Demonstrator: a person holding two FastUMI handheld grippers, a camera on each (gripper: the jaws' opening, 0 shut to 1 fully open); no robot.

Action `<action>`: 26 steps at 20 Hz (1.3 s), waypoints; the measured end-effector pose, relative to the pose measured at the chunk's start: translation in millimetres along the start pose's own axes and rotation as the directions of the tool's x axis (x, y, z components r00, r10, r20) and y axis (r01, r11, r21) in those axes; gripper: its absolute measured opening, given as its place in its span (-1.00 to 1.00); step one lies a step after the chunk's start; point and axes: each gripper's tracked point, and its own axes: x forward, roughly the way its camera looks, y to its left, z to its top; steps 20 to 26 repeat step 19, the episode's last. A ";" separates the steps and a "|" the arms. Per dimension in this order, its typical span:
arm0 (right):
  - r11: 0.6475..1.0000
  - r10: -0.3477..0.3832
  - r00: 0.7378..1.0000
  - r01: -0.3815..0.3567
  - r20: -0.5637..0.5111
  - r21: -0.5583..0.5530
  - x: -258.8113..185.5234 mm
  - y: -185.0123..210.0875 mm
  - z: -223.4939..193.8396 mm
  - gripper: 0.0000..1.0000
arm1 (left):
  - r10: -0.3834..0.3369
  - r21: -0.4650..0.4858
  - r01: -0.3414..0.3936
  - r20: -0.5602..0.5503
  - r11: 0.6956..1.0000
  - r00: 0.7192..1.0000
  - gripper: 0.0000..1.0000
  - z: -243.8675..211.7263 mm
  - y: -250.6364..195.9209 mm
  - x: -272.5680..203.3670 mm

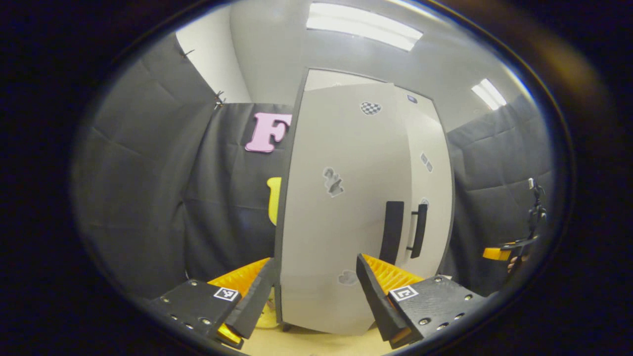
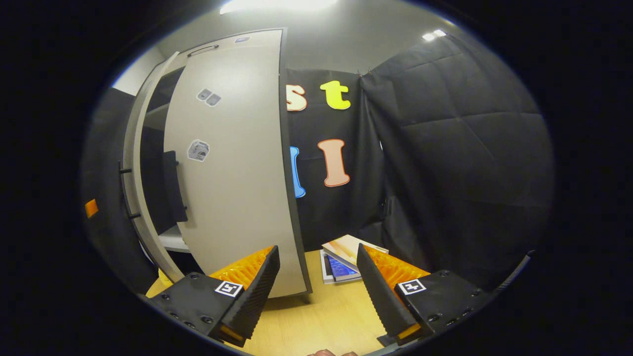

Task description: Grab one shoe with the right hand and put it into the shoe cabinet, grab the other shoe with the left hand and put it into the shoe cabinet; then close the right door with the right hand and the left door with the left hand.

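left gripper view: left tool (image 1: 316,301) agape, facing left door (image 1: 341,207)

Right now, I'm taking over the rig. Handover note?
Left gripper: jaws open, empty, facing the left door.
Right gripper: jaws open, empty, low in front of the right door.
Doors: right door looks shut or nearly so. Left door is ajar, with a dark gap between the two.
Shoes: the gap is too dark to tell whether they are inside.
Left to do: likely push the left door shut with the left gripper.
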 end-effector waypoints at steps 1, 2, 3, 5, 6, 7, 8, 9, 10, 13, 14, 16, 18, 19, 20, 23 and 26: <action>1.000 0.018 1.000 -0.018 0.010 -0.002 1.2 8.8 2.4 0.96 | 0.034 0.009 -0.034 0.003 0.999 0.999 0.87 -1.3 9.6 -10.1; 0.999 0.037 0.999 -0.037 0.017 -0.004 1.3 17.1 2.8 0.95 | 0.059 0.013 -0.059 0.005 0.998 0.998 0.87 -3.6 16.2 -18.6; 0.998 0.055 0.998 -0.054 0.020 -0.006 2.9 24.5 2.2 0.96 | 0.071 0.010 -0.071 0.003 0.997 0.998 0.82 -7.4 18.7 -24.4; 0.996 0.086 0.996 -0.086 0.014 -0.016 3.3 37.6 -1.6 0.96 | 0.076 0.008 -0.076 -0.011 0.997 0.997 0.83 -11.9 20.5 -30.6; 0.995 0.099 0.995 -0.099 0.008 -0.023 3.0 43.2 -5.1 0.96 | 0.085 0.016 -0.084 -0.019 0.996 0.996 0.83 -14.2 23.7 -32.3; 0.993 0.110 0.994 -0.110 -0.001 -0.028 1.6 48.5 -8.2 0.96 | 0.095 0.023 -0.094 -0.023 0.995 0.995 0.83 -15.5 25.6 -32.7; 0.992 0.122 0.992 -0.123 -0.011 -0.031 1.1 53.8 -12.8 0.96 | 0.097 0.022 -0.096 -0.021 0.995 0.995 0.92 -15.5 26.9 -33.5; 0.990 0.135 0.991 -0.136 -0.024 -0.035 -0.3 59.0 -17.1 0.96 | 0.092 0.014 -0.092 -0.018 0.996 0.996 0.87 -15.2 25.1 -32.4; 0.988 0.146 0.988 -0.148 -0.041 -0.041 -1.0 64.2 -22.1 0.96 | 0.083 0.000 -0.083 -0.013 0.997 0.996 0.85 -15.4 23.3 -32.9; 0.983 0.168 0.982 -0.173 -0.081 -0.064 -5.5 72.3 -27.5 0.96 | 0.075 -0.023 -0.076 -0.016 0.997 0.997 0.92 -19.8 22.0 -33.3; 0.983 0.167 0.983 -0.172 -0.076 -0.069 -6.6 71.8 -23.2 0.96 | 0.077 -0.018 -0.077 -0.020 0.997 0.997 0.92 -23.1 23.9 -34.7; 0.984 0.154 0.986 -0.159 -0.067 -0.078 -7.7 70.6 -21.1 0.96 | 0.076 -0.004 -0.076 -0.035 0.997 0.996 0.90 -33.5 27.4 -36.9; 0.985 0.143 0.987 -0.149 -0.072 -0.083 -10.8 70.4 -22.5 0.84 | 0.073 0.001 -0.073 -0.062 0.997 0.995 0.87 -50.0 27.6 -35.2; 0.985 0.142 0.986 -0.149 -0.084 -0.088 -12.9 70.9 -23.9 0.84 | 0.075 -0.015 -0.076 -0.073 0.997 0.995 0.83 -56.8 30.7 -33.6; 0.985 0.142 0.986 -0.149 -0.084 -0.088 -12.9 70.9 -23.9 0.84 | 0.075 -0.015 -0.076 -0.073 0.997 0.995 0.83 -56.8 30.7 -33.6; 0.985 0.142 0.986 -0.149 -0.084 -0.088 -12.9 70.9 -23.9 0.84 | 0.075 -0.015 -0.076 -0.073 0.997 0.995 0.83 -56.8 30.7 -33.6; 0.985 0.142 0.986 -0.149 -0.084 -0.088 -12.9 70.9 -23.9 0.84 | 0.075 -0.015 -0.076 -0.073 0.997 0.995 0.83 -56.8 30.7 -33.6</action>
